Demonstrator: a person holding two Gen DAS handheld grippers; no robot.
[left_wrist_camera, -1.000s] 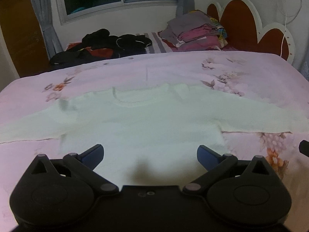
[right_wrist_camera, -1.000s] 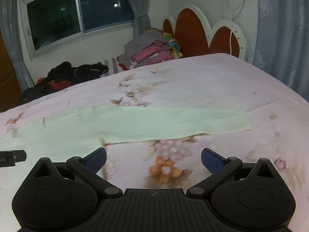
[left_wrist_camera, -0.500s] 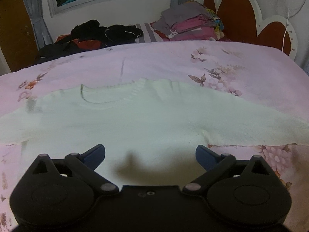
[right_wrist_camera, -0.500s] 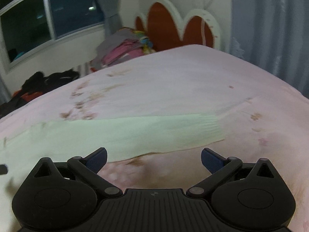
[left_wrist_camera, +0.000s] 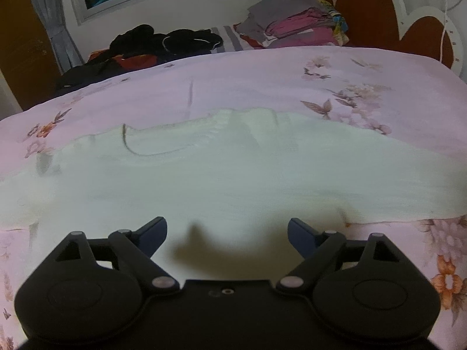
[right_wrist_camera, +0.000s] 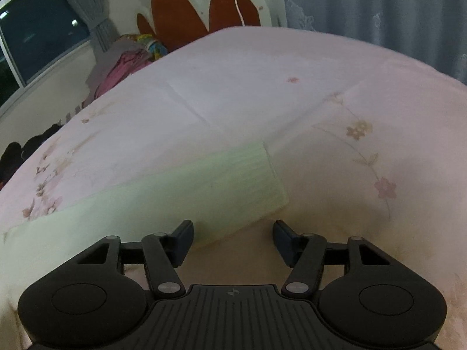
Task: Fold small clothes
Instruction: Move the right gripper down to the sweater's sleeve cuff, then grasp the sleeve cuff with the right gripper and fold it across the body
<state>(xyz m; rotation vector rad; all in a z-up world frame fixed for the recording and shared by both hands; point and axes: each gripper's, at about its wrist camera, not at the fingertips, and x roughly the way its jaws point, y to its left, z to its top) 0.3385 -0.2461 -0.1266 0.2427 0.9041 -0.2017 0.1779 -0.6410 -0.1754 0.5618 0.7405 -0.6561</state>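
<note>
Sweater lies spread flat, sleeves out, on the bed; nothing is folded yet. Left hand-held gripper hovers spread over the body, its jaws just narrowing; right hand-held gripper has been closing around the sleeve cuff edge, pads not yet pressing. Next likely comes pinching that cuff to fold the sleeve inward.

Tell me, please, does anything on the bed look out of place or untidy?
The pale sweater lies flat and spread, nothing odd there. Behind it, dark clothes sit in a loose, unfolded heap at the far edge of the bed, beside a neater folded stack.
</note>
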